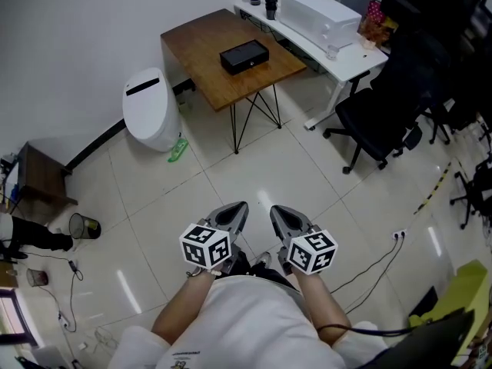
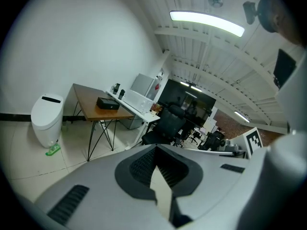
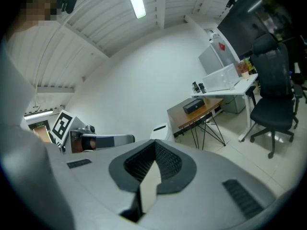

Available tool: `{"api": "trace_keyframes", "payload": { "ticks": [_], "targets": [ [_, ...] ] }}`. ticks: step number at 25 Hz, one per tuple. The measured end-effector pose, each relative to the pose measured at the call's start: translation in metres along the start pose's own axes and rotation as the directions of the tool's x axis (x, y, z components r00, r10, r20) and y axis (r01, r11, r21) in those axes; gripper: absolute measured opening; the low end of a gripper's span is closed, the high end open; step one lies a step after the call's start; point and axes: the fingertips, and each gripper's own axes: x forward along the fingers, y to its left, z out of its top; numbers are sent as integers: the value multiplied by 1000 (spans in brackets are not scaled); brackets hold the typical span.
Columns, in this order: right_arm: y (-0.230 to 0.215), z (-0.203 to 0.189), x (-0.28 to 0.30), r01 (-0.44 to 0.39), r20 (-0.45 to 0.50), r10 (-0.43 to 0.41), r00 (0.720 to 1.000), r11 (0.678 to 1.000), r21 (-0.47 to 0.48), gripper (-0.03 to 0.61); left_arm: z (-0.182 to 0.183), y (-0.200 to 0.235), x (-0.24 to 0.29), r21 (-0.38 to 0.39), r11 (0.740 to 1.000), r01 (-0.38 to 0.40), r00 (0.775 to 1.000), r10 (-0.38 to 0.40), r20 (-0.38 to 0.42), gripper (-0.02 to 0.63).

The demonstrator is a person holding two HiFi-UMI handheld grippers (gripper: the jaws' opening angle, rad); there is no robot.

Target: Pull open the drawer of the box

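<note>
Floor (image 1: 254, 167): pale tiles, open between the person and the wooden bench (image 1: 200, 44).
Box (image 1: 244, 55): black, on the wooden bench's top.
Beside wooden bench: white bin (image 1: 151, 108) left; white bench (image 1: 350, 61) and black chair (image 1: 384, 121) right.
Left claw (image 1: 240, 208): clenched, empty, well short of it.
Right claw (image 1: 275, 211): likewise.
Gripper views only: ceiling lamp (image 2: 206, 22).

Counter (image 1: 200, 51): brown wood, matt. Box (image 1: 244, 55): black, faint sheen. Floor (image 1: 257, 167): pale tile, glossy. Left claw (image 1: 237, 212), right claw (image 1: 278, 214): matt grey plastic, ribbed black pads (image 2: 143, 166).
</note>
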Motion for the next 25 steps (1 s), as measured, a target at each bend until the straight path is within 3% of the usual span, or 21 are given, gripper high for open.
{"api": "trace_keyframes", "payload": {
  "ticks": [5, 12, 25],
  "targets": [
    [-21, 3, 14, 18, -8, -18, 1000, 1000, 24, -14, 2, 12, 29, 1, 1000, 13, 999, -13, -40, 0],
    [-54, 38, 54, 48, 18, -48, 999, 999, 5, -14, 32, 41, 77, 9, 999, 52, 998, -52, -41, 0],
    [-115, 125, 172, 92, 60, -92, 994, 996, 9, -14, 130, 122, 169, 45, 995, 94, 993, -91, -70, 0]
  ]
}}
